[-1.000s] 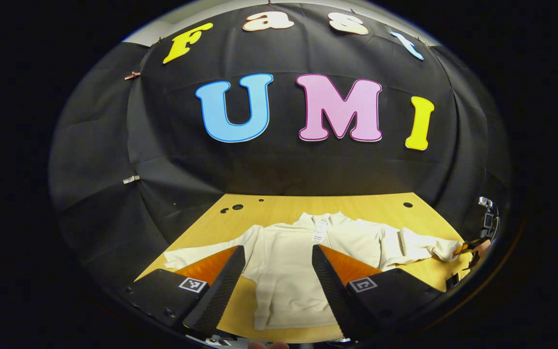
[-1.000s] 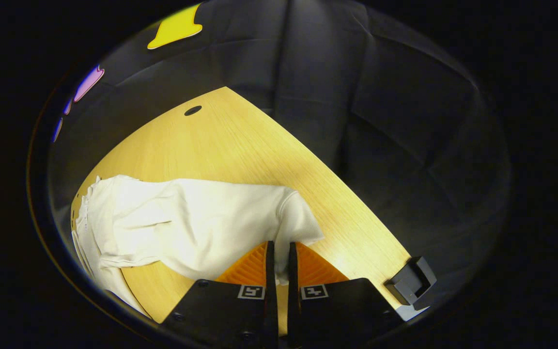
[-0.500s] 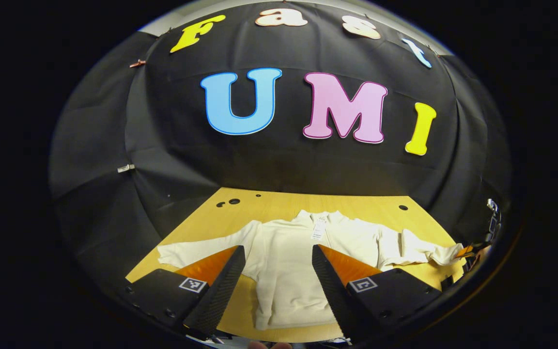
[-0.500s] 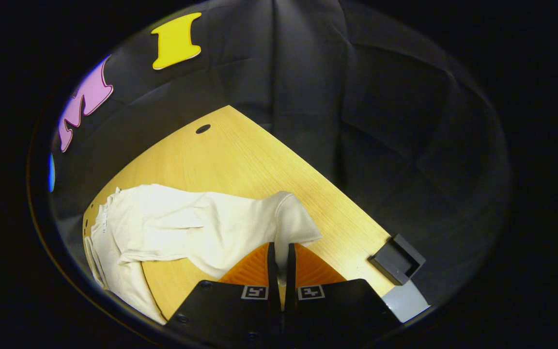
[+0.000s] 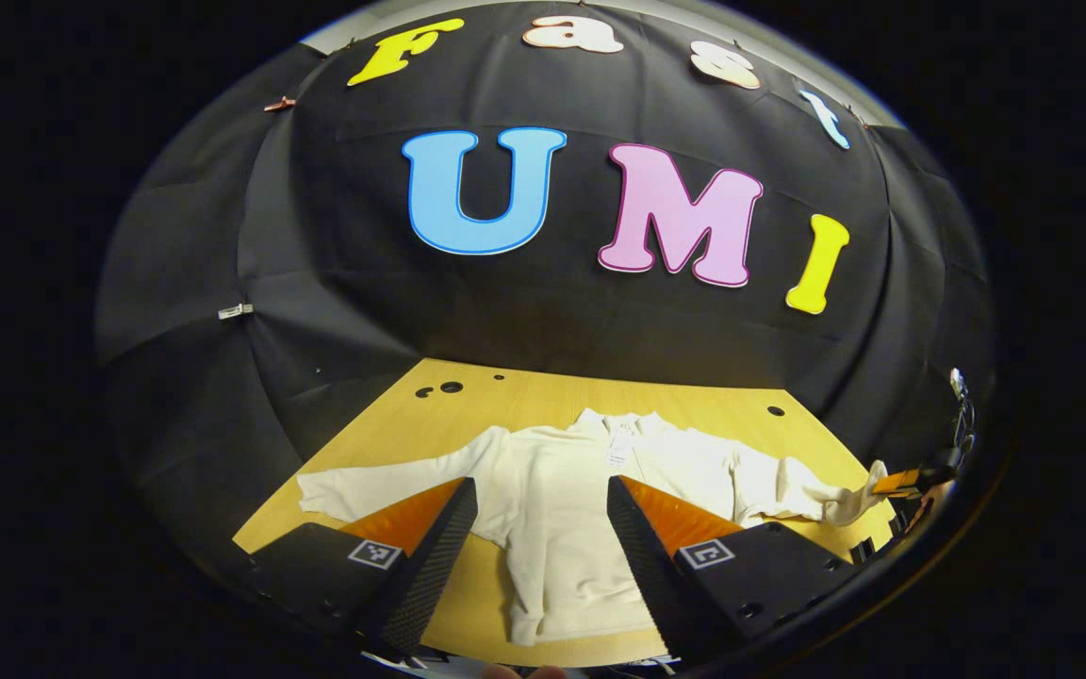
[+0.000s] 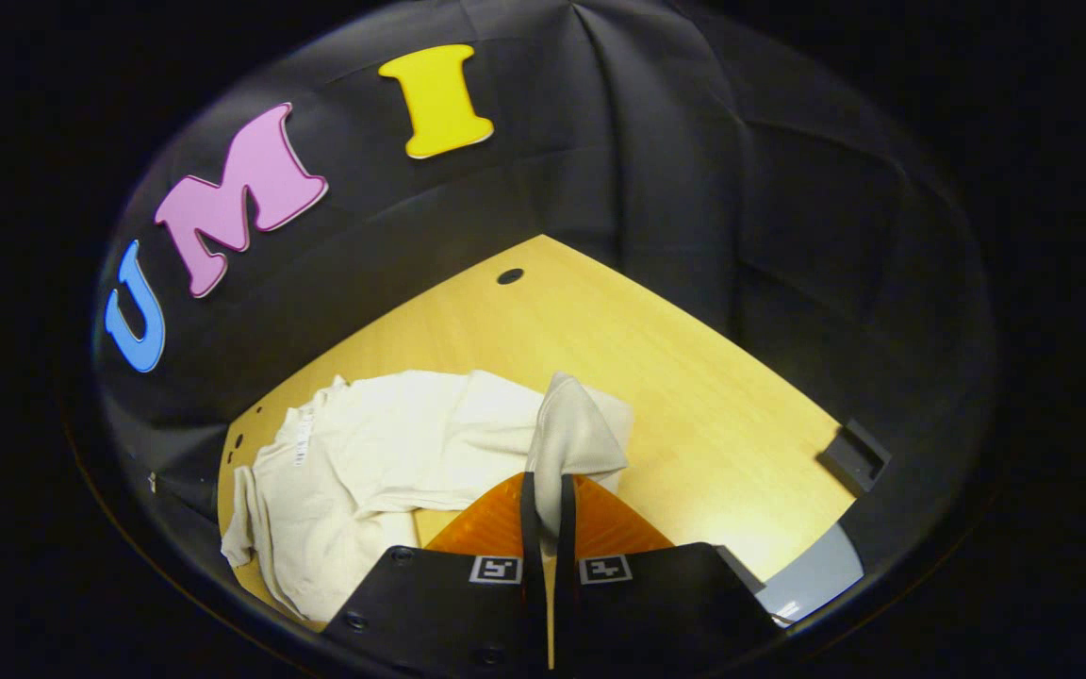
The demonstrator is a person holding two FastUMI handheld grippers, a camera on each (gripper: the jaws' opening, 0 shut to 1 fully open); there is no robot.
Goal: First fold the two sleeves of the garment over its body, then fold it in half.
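The right gripper (image 6: 543, 500) has its fingers pressed together on the cuff of a sleeve (image 6: 569, 436), which stands lifted off the table (image 6: 694, 377). The left gripper (image 5: 541, 528) hangs above the near edge with its fingers spread wide, gripping nothing. The cream garment (image 5: 571, 490) lies flat at the table's middle, collar toward the far wall, its other sleeve (image 5: 383, 483) stretched out to the left. Bare wood stays open on the far side and to the right. A small dark block (image 6: 852, 456) sits at the right edge.
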